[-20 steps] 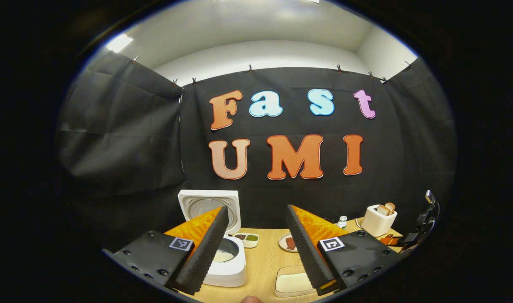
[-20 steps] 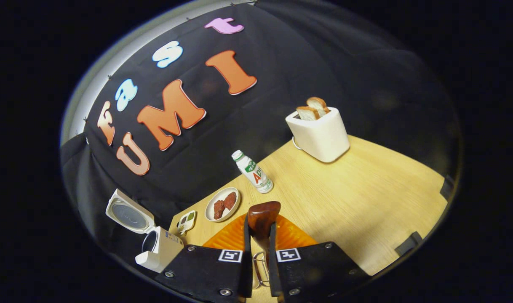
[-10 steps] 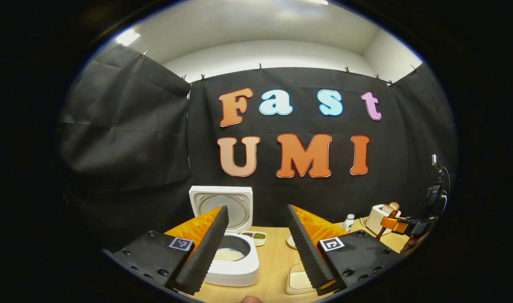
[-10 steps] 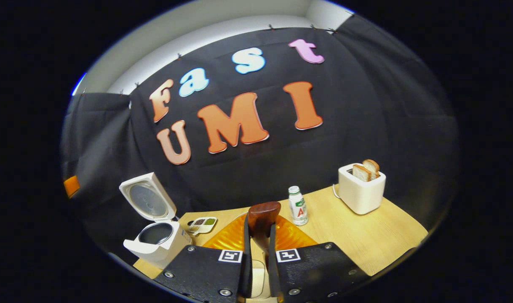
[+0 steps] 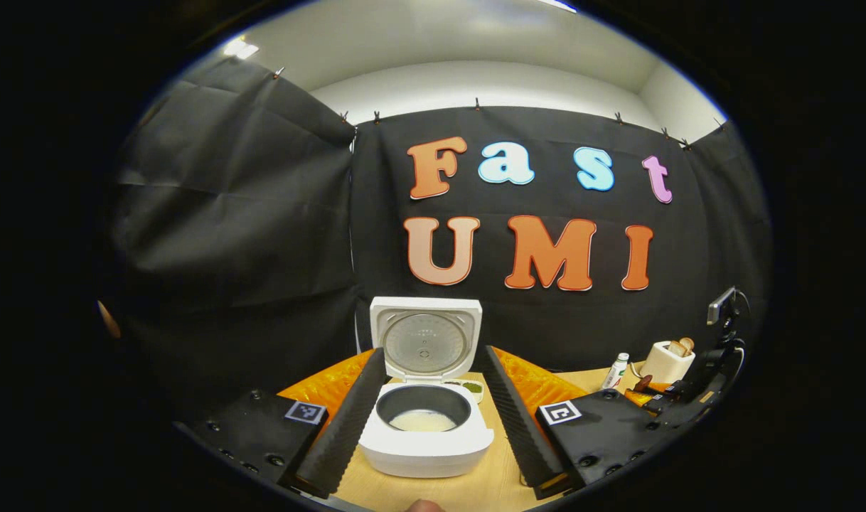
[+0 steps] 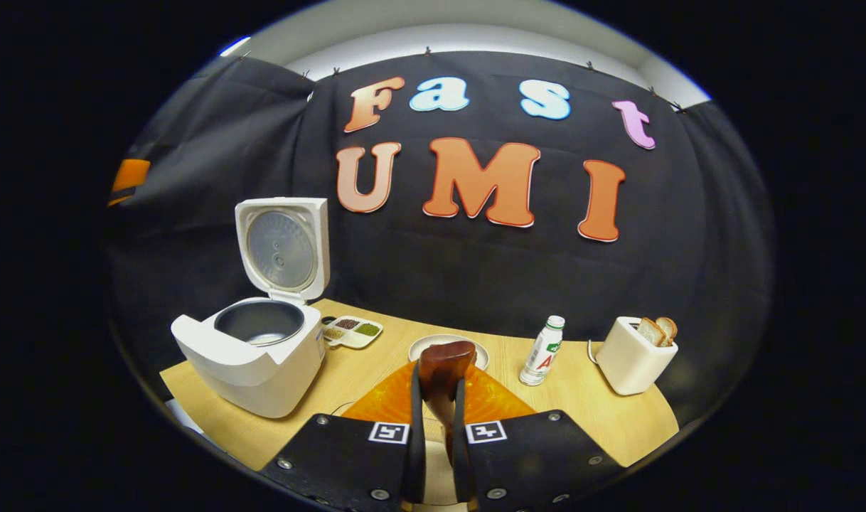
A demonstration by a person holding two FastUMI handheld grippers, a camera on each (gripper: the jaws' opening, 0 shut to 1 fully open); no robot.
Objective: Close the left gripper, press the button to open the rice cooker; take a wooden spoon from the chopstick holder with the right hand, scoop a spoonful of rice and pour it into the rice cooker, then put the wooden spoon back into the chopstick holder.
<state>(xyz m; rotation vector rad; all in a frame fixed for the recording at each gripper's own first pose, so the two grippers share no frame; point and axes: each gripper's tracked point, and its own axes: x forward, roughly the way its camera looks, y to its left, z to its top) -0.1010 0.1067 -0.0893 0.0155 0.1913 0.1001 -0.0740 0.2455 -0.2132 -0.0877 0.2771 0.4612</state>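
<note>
A white rice cooker (image 5: 426, 434) sits on the left of the pale wooden table (image 6: 582, 405), lid up, a little rice inside. The left gripper (image 5: 427, 419) gapes wide — empty. The right gripper (image 6: 439, 427) pinches a dark wooden spoon (image 6: 444, 370).

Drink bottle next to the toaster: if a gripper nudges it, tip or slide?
Likely tips: the drink bottle stands upright, tall against a narrow base. It looks like light plastic, so it may skid on the smooth wooden table. Once down, probably rolls.
</note>
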